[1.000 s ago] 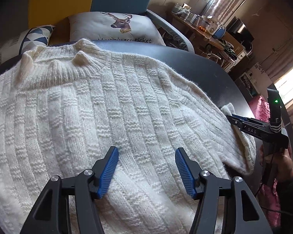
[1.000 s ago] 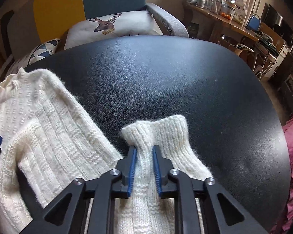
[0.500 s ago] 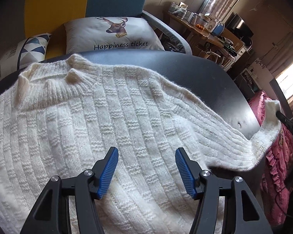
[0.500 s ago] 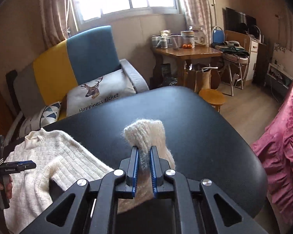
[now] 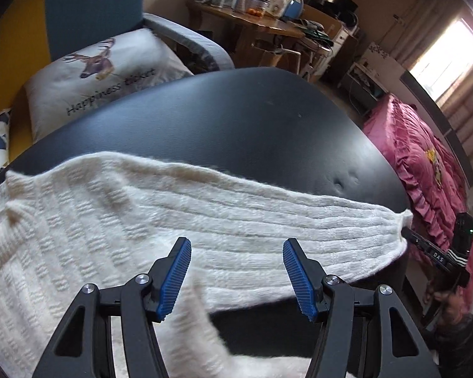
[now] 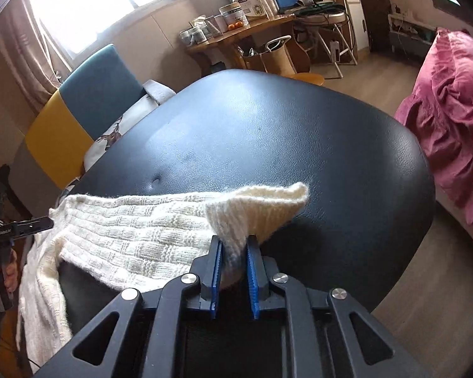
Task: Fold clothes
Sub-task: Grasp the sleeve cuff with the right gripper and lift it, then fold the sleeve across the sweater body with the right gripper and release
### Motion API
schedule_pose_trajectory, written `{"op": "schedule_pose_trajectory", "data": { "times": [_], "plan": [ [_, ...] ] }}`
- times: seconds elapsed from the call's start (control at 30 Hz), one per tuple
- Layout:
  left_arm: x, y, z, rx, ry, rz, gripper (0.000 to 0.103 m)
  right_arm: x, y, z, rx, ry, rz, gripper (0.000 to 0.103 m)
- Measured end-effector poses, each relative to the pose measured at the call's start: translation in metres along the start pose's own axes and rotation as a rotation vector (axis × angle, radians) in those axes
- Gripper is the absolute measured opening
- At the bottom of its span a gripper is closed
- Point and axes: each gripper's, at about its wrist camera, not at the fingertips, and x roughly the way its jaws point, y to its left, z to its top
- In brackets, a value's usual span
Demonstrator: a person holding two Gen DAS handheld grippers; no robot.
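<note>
A cream knitted sweater [image 5: 78,236] lies on the black padded table [image 5: 236,126]. Its sleeve [image 5: 268,220] is stretched out to the right across the table. My left gripper [image 5: 236,275] is open and empty, hovering above the sleeve near the sweater's body. My right gripper [image 6: 233,252] is shut on the sleeve's ribbed cuff [image 6: 261,208] and holds it near the table's right edge; it also shows in the left wrist view [image 5: 425,249] at the sleeve's end. The sweater's body [image 6: 41,283] hangs at the left in the right wrist view.
A sofa with a deer cushion [image 5: 101,72] stands behind the table. A wooden side table [image 5: 252,22] with jars is at the back. A pink bed cover [image 5: 425,163] lies to the right. The table's rounded edge [image 6: 419,220] is close to the cuff.
My right gripper has pulled the cuff out to the right, so the sleeve now lies stretched across the table. My left gripper has swung right, away from the sweater's chest toward the sleeve.
</note>
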Motion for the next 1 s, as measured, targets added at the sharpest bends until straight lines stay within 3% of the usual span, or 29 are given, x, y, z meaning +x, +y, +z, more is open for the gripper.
{"op": "schedule_pose_trajectory", "data": {
  "times": [0.17, 0.33, 0.4, 0.43, 0.47, 0.5, 0.6, 0.8, 0.93, 1.0],
  "plan": [
    [0.045, -0.039, 0.017, 0.051, 0.130, -0.046, 0.062, 0.002, -0.013, 0.001, 0.080, 0.016, 0.033, 0.024],
    [0.083, -0.068, 0.022, 0.132, 0.187, 0.078, 0.061, 0.005, 0.003, 0.000, -0.043, 0.005, -0.051, 0.020],
    [0.088, -0.080, 0.018, 0.210, 0.165, 0.149, 0.051, 0.008, 0.008, 0.002, -0.082, 0.011, -0.074, 0.014],
    [0.089, -0.087, 0.015, 0.252, 0.148, 0.179, 0.041, 0.009, 0.010, 0.004, -0.095, 0.011, -0.081, 0.013],
    [0.088, -0.091, 0.014, 0.271, 0.134, 0.172, 0.018, 0.008, 0.011, 0.007, -0.105, 0.004, -0.088, 0.012],
    [0.085, -0.093, 0.015, 0.274, 0.113, 0.173, 0.008, 0.005, 0.012, 0.012, -0.112, -0.012, -0.091, 0.012],
    [0.077, -0.089, 0.022, 0.209, 0.040, 0.122, 0.000, -0.006, 0.012, 0.031, -0.129, -0.069, -0.102, 0.012],
    [0.098, -0.093, 0.028, 0.178, 0.050, 0.124, 0.000, 0.020, -0.013, 0.040, -0.093, -0.027, -0.169, 0.012],
    [0.101, -0.094, 0.033, 0.136, 0.054, 0.116, 0.000, 0.021, -0.018, 0.042, -0.057, -0.040, -0.150, 0.012],
    [0.102, -0.092, 0.036, 0.115, 0.054, 0.111, 0.000, 0.021, -0.021, 0.044, -0.029, -0.043, -0.128, 0.019]
  ]
}}
